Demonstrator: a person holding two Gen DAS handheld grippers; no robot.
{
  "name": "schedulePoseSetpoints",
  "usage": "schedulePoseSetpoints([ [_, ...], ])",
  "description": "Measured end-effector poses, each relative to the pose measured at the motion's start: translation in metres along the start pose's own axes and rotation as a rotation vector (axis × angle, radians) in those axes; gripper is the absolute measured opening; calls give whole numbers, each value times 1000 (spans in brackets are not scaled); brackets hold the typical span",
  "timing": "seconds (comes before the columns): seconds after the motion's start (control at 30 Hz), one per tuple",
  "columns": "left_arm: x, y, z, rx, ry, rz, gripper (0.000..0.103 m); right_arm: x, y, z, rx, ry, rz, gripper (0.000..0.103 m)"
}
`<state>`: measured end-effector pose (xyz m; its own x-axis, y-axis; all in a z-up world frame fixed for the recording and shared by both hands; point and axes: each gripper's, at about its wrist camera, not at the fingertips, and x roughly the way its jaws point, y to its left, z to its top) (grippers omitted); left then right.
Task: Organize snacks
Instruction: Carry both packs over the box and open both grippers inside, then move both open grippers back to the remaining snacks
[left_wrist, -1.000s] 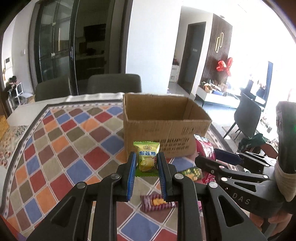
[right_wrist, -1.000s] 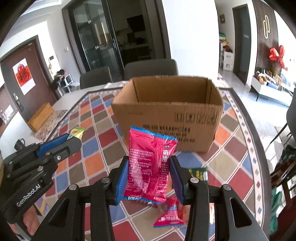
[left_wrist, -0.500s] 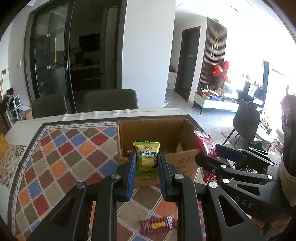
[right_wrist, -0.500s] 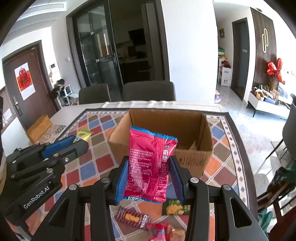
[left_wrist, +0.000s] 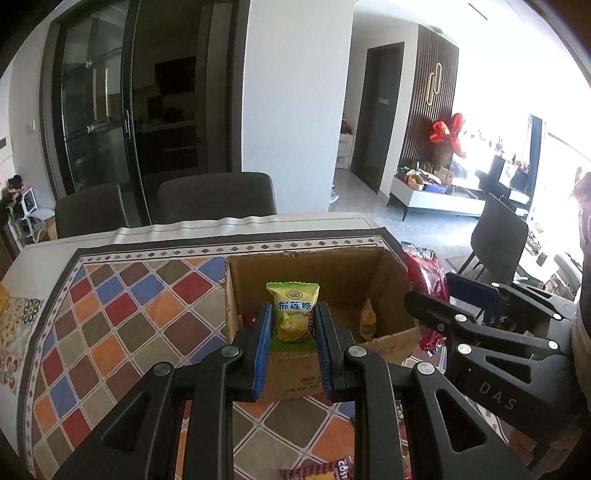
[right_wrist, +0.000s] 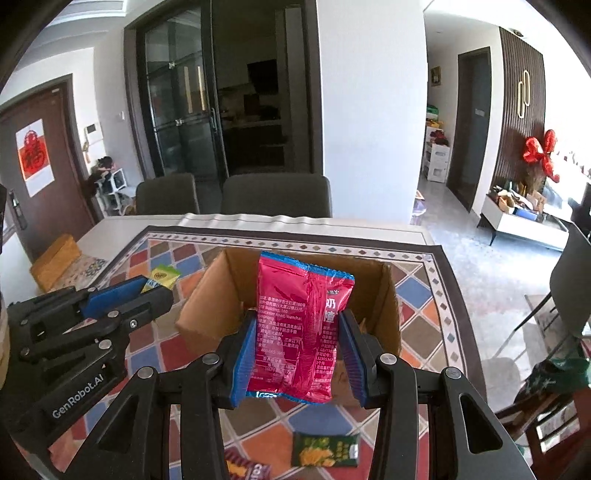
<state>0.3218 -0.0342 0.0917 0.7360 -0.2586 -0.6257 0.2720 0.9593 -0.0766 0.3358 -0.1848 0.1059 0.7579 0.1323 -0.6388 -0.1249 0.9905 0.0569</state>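
On a checkered tablecloth (left_wrist: 122, 325), the cardboard box (left_wrist: 332, 273) now sits below both raised grippers; left gripper (left_wrist: 292, 334) clamps a green candy (left_wrist: 293, 314), right gripper (right_wrist: 297, 341) a pink packet (right_wrist: 301, 325), ready to drop

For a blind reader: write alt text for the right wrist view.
The right tongs grip a pink snack bag upright, in front of an open cardboard box on a checkered tablecloth. At left, the left tongs hold a green candy; two more snacks lie on the cloth nearby.
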Motion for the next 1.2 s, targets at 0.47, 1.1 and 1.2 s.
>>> schedulePoseSetpoints([
  [0.47,59,9,21,-34,121,14,37,41,-11,18,11,65,-30,44],
  [1.1,-15,-9,-11,28,2,20,45,-1,-11,-13,15,48,-12,52],
  [1.2,-27,-17,-20,43,-17,20,45,-16,-11,-22,11,33,-5,52],
])
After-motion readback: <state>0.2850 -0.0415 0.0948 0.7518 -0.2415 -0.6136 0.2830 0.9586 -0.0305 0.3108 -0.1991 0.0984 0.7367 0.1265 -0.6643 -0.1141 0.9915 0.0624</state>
